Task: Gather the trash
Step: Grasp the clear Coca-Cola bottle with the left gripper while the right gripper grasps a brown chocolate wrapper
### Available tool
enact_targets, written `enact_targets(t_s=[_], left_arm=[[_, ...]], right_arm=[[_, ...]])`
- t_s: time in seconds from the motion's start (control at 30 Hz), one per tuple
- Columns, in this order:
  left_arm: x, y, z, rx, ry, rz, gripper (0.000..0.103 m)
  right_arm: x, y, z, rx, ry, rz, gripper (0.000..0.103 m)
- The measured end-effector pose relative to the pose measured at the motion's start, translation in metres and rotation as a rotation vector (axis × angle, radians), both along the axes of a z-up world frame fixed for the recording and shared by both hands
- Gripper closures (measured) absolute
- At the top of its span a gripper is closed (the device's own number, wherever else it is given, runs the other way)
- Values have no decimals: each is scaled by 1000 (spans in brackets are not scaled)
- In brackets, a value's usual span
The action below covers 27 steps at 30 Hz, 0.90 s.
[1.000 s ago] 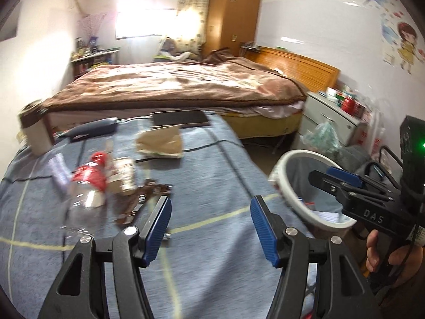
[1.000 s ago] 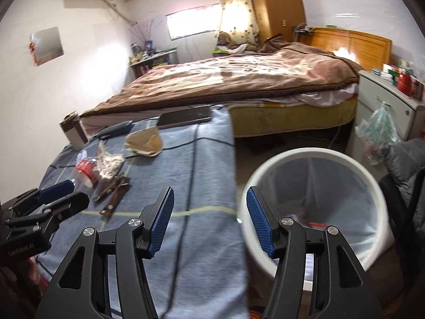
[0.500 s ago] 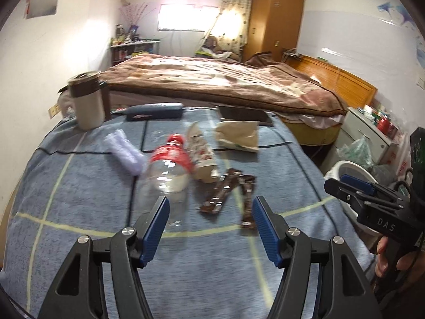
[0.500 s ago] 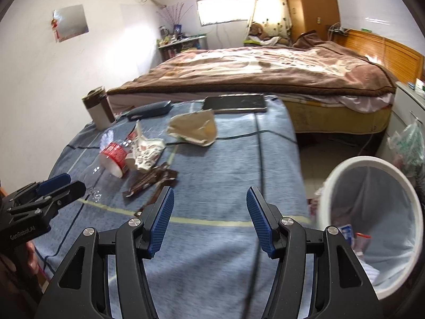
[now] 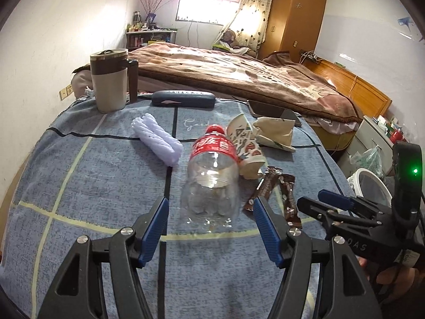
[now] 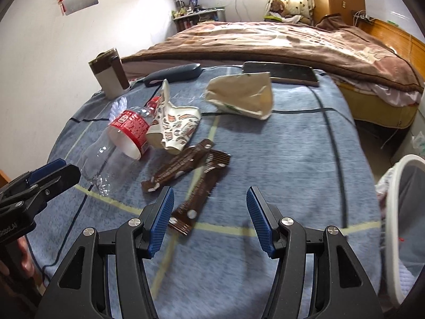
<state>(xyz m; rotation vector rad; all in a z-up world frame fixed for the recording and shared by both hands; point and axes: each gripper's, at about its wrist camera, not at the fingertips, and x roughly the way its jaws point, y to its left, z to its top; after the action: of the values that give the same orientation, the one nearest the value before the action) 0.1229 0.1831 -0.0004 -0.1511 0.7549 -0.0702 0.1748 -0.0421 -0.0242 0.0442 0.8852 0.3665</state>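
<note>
Left gripper [image 5: 211, 224] hovers over the blue checked cloth [image 5: 79, 186] with jaws spread wide and nothing held, the base of the clear plastic bottle [image 5: 211, 183] with a red label lying on its side just ahead of the gap between its fingers. Right gripper [image 6: 209, 214] is likewise spread and empty, low over the cloth with one of two brown wrappers [image 6: 202, 186] just beside its left finger. A crushed paper cup [image 6: 174, 129] touches the bottle, a crumpled beige paper bag [image 6: 243, 101] lies farther back, and the white bin [image 6: 395, 212] stands off the cloth's right edge.
</note>
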Motion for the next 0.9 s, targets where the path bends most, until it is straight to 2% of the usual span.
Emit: enact_targets(t_s=[0.37,0.5,0.6,0.7,0.8,0.9], left_arm=[[34,-4,-6,-19,29,-32,32],[46,-8,-9,-7,42,-38,32],[55,-10,-13,-8,61,-41,32],[61,-12,-17,20,71,-36,32],[67,-11,-20,14,83,-34,32],[72,-11,-22,12,86,-36,32]], right_arm=[[18,11,-14,-16,60,-23,45],[18,13,-15,-47,48,-35,51],[20,12,-15,-73,45,-52,61],[21,12,-15,-90,36,-54,67],[22,9,-15,-90,37,-64,80],[23,6,-15,-76,41,-72,83]])
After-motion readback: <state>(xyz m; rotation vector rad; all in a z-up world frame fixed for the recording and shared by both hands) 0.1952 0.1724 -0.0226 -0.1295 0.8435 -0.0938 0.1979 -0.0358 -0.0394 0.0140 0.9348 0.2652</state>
